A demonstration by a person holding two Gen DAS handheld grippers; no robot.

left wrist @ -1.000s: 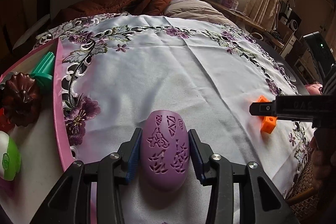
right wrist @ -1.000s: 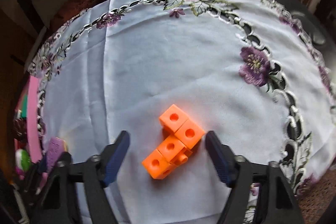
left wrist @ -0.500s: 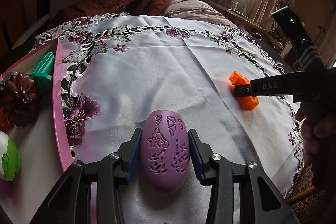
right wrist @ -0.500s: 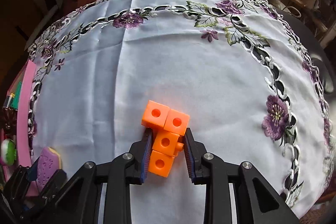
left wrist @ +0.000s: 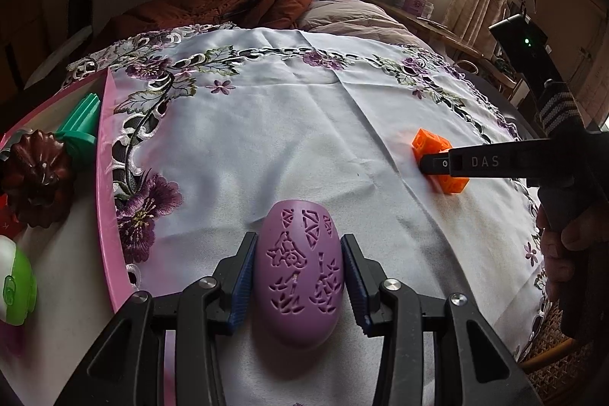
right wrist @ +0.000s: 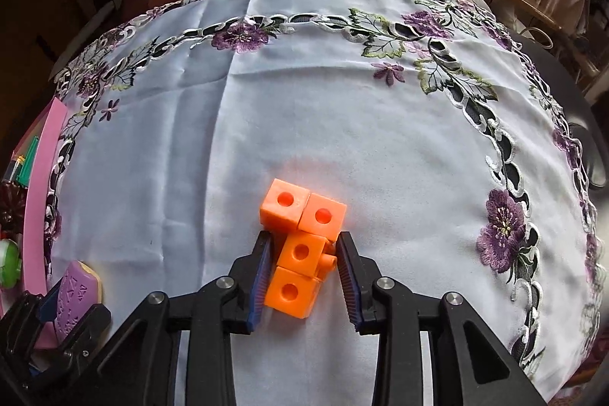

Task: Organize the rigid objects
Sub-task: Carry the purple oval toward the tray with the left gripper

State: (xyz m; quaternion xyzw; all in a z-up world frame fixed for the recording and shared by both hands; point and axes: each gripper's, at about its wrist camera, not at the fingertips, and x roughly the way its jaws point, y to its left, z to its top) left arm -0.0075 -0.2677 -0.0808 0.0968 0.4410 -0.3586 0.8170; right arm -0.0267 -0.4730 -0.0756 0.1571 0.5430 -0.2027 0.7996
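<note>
Gripping the purple oval piece (left wrist: 297, 276) with my left gripper (left wrist: 297, 274), both blue pads flat on its sides, partly spread; it sits low over the white embroidered tablecloth (left wrist: 285, 139) just right of the pink tray (left wrist: 108, 215). My right gripper (right wrist: 303, 267) straddles the orange cube cluster (right wrist: 300, 246) on the cloth, well to the right. Its jaws are opening slightly from a narrow squeeze; pads look in contact with the lower cubes, two upper cubes stick out past the fingertips.
</note>
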